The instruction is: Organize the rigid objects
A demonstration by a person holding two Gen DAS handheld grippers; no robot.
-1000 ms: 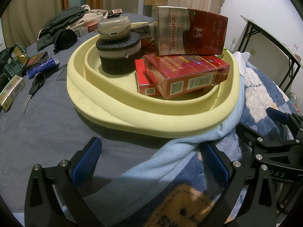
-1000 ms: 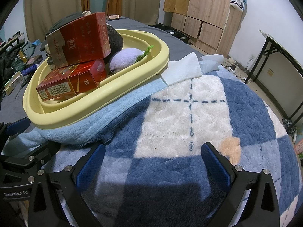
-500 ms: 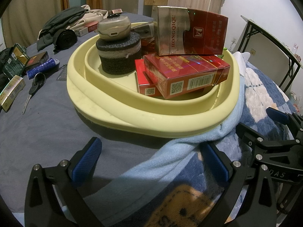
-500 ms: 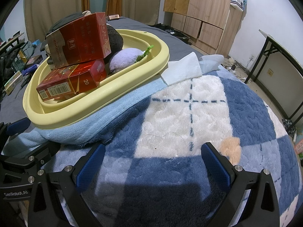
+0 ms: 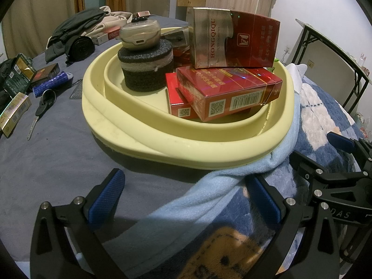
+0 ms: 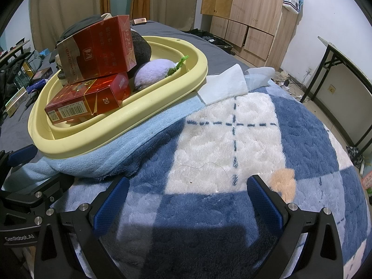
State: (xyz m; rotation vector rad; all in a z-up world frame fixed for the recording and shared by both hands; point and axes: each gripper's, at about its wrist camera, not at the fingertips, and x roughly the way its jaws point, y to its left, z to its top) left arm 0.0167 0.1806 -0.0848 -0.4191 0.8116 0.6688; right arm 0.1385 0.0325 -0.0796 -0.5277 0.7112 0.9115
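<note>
1. Bed surface: grey sheet (image 5: 58,158) at 9 o'clock, blue-white plush blanket (image 6: 232,139) at 3.
2. Left gripper (image 5: 186,200) released, jaws wide, nothing between; right gripper (image 6: 186,202) likewise, hovering over blanket.
3. Yellow basin (image 5: 186,144) at 12 o'clock, rim resting on the blanket's light blue edge.
4. Inside: red cartons (image 5: 227,93) stacked, earbud case (image 5: 140,33) atop foam rolls (image 5: 146,69).
5. Farther, 10 o'clock: scissors (image 5: 41,109), loose boxes (image 5: 14,114) on sheet.

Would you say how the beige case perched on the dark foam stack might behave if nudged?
The beige case looks smooth and rounded, so it would probably slide or roll off. The foam stack beneath seems soft and could wobble. The case looks small, likely light.
</note>
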